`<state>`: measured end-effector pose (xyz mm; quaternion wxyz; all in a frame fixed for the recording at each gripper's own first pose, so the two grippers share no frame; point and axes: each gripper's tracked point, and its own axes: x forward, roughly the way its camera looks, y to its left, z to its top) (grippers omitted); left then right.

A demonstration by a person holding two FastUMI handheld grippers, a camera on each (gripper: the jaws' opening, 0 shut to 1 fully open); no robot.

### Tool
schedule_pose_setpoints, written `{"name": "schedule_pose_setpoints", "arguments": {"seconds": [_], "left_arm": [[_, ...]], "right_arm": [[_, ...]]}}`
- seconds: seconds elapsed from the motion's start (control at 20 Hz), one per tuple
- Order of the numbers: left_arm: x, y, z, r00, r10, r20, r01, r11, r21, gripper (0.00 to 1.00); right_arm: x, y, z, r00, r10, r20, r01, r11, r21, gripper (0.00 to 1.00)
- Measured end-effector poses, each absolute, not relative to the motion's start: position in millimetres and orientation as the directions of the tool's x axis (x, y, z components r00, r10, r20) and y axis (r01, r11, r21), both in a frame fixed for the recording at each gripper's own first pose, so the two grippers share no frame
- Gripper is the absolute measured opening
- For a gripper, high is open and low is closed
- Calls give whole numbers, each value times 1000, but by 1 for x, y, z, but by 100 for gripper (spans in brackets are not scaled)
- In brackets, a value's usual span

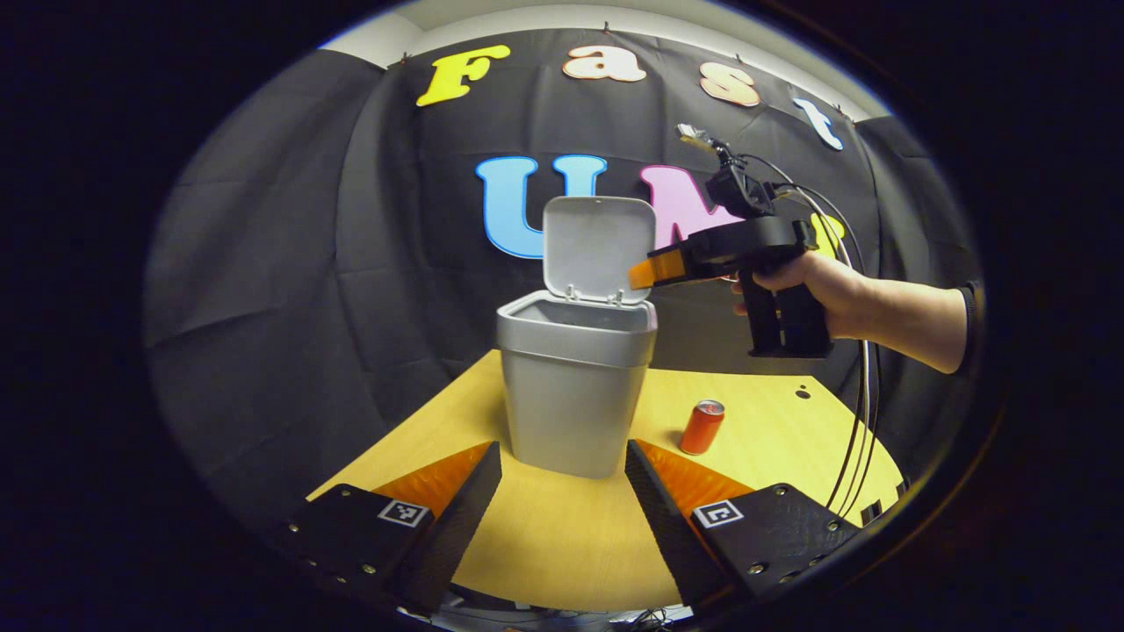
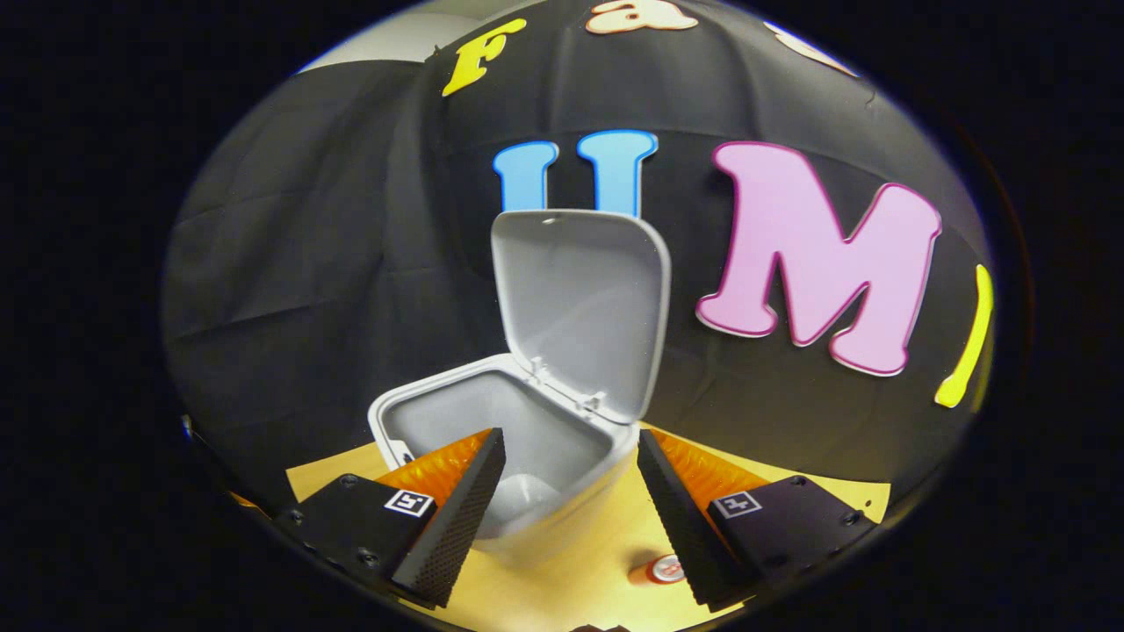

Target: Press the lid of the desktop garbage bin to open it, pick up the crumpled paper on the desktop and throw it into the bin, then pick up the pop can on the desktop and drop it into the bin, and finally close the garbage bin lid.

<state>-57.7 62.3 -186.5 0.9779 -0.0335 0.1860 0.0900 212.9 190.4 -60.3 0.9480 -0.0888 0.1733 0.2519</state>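
The grey garbage bin [image 1: 575, 386] stands on the yellow table [image 1: 781, 439] with its lid [image 1: 600, 250] swung up and upright. My right gripper [image 1: 636, 276], held by a hand [image 1: 817, 285], hovers just above the bin's right rim beside the lid. In the right gripper view this gripper [image 2: 571, 443] is open over the bin's open mouth [image 2: 457, 412], with nothing between its fingers. A pale shape lies at the bin's bottom; I cannot tell what it is. The red pop can [image 1: 702, 427] stands upright to the right of the bin. My left gripper [image 1: 562, 456] is open, low, in front of the bin.
Cables [image 1: 856, 421] hang from the right gripper down past the table's right edge. The can's top [image 2: 665, 570] peeks out beside the right gripper's finger. Black cloth wall stands close behind the bin.
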Motion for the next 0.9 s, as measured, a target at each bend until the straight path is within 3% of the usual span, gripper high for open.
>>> {"name": "schedule_pose_setpoints", "arguments": {"seconds": [0.25,0.45,0.9], "left_arm": [[-20,24,-210,931,65,-360,-87,995,-46,93],[18,-11,-242,929,-15,-370,-7,998,-58,94],[115,-72,-304,921,-145,-361,130,989,-66,94]], "right_arm": [[199,116,-54,885,343,-315,-390,916,-97,99],[190,38,-46,960,192,-202,-226,961,-161,98],[149,-88,-81,991,-24,-134,6,991,-134,98]]}}
